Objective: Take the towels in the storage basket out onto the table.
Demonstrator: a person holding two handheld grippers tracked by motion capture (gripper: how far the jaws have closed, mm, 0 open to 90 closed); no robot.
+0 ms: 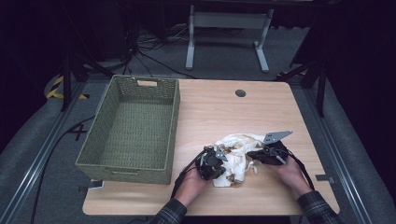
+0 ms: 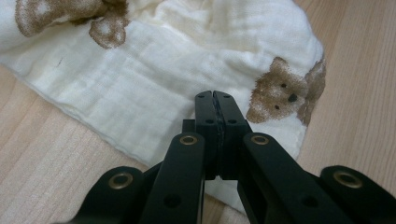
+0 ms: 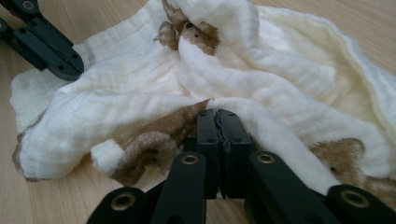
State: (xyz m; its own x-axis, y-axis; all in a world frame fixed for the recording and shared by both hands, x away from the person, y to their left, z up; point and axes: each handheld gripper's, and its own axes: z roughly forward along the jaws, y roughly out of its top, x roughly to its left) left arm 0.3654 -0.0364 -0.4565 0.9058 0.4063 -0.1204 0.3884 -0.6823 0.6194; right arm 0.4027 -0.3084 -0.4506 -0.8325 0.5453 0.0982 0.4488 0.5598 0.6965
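A crumpled cream cloth [image 1: 236,148] printed with brown bears lies near the front of the wooden table [image 1: 224,112]. My left gripper [image 1: 223,158] is at its left edge, jaws shut, tips hovering over a flat part of the cloth [image 2: 154,84] with nothing seen between them. At the cloth's right edge is my right gripper [image 1: 251,154], also shut, its tips [image 3: 217,113] pressed against a raised fold of the cloth [image 3: 280,79]. Whether that fold is pinched is unclear. The left gripper's fingers [image 3: 46,44] show at the far side of the cloth in the right gripper view.
A green woven basket [image 1: 175,122] with nothing in it stands on the table's left half, its right wall a short way left of my left hand. A round cable hole [image 1: 240,93] is near the far edge. Bare wood lies beyond and to the right of the cloth.
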